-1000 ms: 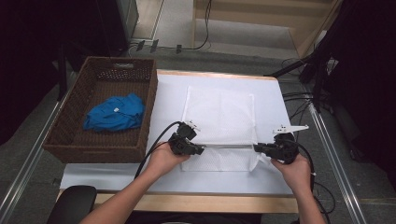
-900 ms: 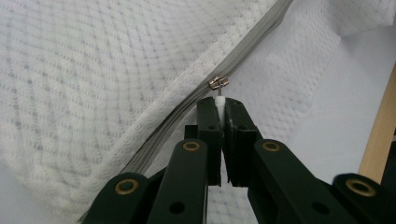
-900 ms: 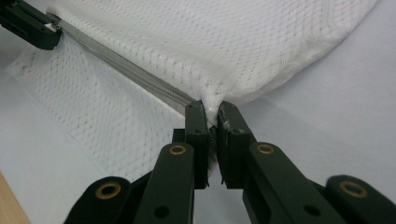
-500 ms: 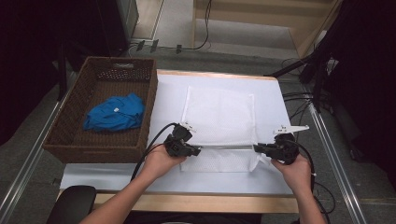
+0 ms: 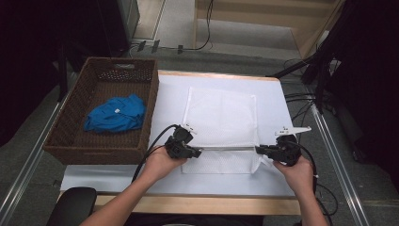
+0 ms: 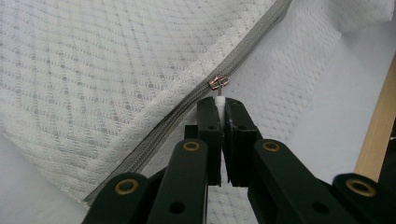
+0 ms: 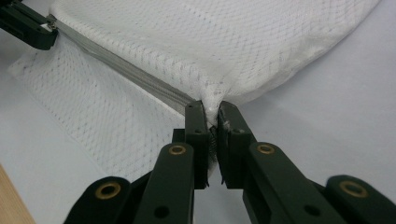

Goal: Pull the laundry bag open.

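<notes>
I am working on a white mesh bag [image 5: 221, 125] that lies flat in the middle of the table [image 5: 277, 101]. The bag has a grey zipper [image 6: 187, 105] that runs left to right across its near part.

My left gripper [image 5: 184, 147] is at the left end of the zipper. In the left gripper view its fingers [image 6: 208, 135] are pressed together on the little white pull tab [image 6: 220, 103], right below the small metal slider [image 6: 218, 82]. My right gripper [image 5: 277, 151] is at the right end of the bag. In the right gripper view its fingers [image 7: 196, 140] are pinching the corner of the mesh, just where the zipper ends.

So both grips are done. One side holds the tab and the other holds the bag steady. The zipper line between them looks pulled straight.

I think the zipper is closed along the part I can see, and the slider sits at the left end. What is left, I guess, is to slide the tab toward the right to open the bag. I cannot see inside the bag.

A brown basket [image 5: 143, 117] stands on the left of the table, with a blue cloth [image 5: 115, 114] in it. Maybe the cloth goes into the bag later, but I cannot be sure.
</notes>
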`<act>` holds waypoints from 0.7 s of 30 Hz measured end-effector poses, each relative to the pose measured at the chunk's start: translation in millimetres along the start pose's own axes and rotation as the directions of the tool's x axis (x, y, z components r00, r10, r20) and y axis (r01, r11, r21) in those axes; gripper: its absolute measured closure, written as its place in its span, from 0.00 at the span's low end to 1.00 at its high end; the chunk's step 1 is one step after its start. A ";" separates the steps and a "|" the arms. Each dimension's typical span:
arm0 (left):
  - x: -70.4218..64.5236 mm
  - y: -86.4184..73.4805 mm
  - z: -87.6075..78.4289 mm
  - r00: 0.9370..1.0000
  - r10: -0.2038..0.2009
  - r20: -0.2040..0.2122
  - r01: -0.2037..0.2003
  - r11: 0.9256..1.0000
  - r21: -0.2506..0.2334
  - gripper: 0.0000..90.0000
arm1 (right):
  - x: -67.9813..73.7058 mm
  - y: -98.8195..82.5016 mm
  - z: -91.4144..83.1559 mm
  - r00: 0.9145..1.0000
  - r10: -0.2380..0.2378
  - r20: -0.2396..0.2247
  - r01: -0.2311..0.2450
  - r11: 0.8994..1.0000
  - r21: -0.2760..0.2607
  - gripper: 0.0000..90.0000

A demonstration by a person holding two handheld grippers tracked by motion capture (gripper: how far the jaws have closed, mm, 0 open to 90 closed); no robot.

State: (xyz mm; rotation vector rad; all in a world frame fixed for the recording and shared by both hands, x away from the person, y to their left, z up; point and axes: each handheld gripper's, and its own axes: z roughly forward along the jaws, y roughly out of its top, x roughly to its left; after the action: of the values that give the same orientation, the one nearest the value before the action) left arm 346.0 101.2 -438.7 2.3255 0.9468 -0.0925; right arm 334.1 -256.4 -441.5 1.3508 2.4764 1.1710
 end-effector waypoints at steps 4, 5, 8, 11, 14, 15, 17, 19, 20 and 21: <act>0.6 -1.0 0.0 1.000 -0.002 -0.004 0.002 1.000 0.002 0.97 | 0.2 0.2 0.6 1.000 -0.001 0.002 0.001 1.000 -0.002 0.95; 0.8 -1.4 -0.4 1.000 -0.006 -0.006 0.006 1.000 0.001 0.97 | -0.4 0.2 0.4 1.000 -0.001 0.001 0.001 1.000 -0.003 0.95; 2.1 -2.8 -3.5 1.000 -0.017 -0.008 0.017 1.000 -0.002 0.97 | -1.1 0.0 0.0 1.000 0.000 0.000 0.000 1.000 -0.007 0.95; 2.6 -4.9 -8.1 0.999 -0.027 -0.020 0.027 1.000 -0.010 0.97 | -1.3 -0.2 -0.7 1.000 0.008 0.004 -0.008 1.000 -0.005 0.95; 4.1 -8.5 -10.3 0.999 -0.043 -0.017 0.042 0.999 -0.018 0.97 | -1.7 -0.2 -0.9 1.000 0.008 0.004 -0.008 1.000 -0.008 0.95; 4.5 -9.4 -10.4 0.999 -0.046 -0.018 0.046 0.999 -0.017 0.97 | -1.7 -0.2 -1.0 1.000 0.008 0.004 -0.008 1.000 -0.008 0.95; 4.9 -10.8 -11.4 0.999 -0.047 -0.025 0.047 0.999 -0.014 0.97 | -1.4 -0.3 -0.9 1.000 0.006 0.005 -0.006 1.000 -0.007 0.95; 5.1 -11.7 -12.0 0.998 -0.054 -0.024 0.053 0.998 -0.018 0.97 | -1.3 -0.2 -1.1 1.000 0.006 0.004 -0.006 1.000 -0.007 0.95; 5.2 -11.8 -12.2 0.998 -0.055 -0.022 0.055 0.998 -0.020 0.97 | -1.1 -0.2 -1.1 1.000 0.006 0.006 -0.006 1.000 -0.007 0.95; 5.4 -11.9 -12.3 0.998 -0.054 -0.023 0.053 0.998 -0.018 0.97 | -1.3 -0.2 -1.0 1.000 0.005 0.004 -0.005 1.000 -0.007 0.95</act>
State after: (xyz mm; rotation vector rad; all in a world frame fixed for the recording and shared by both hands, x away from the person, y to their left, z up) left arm 340.3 118.0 -436.5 2.2901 1.0174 -0.0787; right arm 334.3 -258.0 -441.2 1.3570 2.4655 1.1752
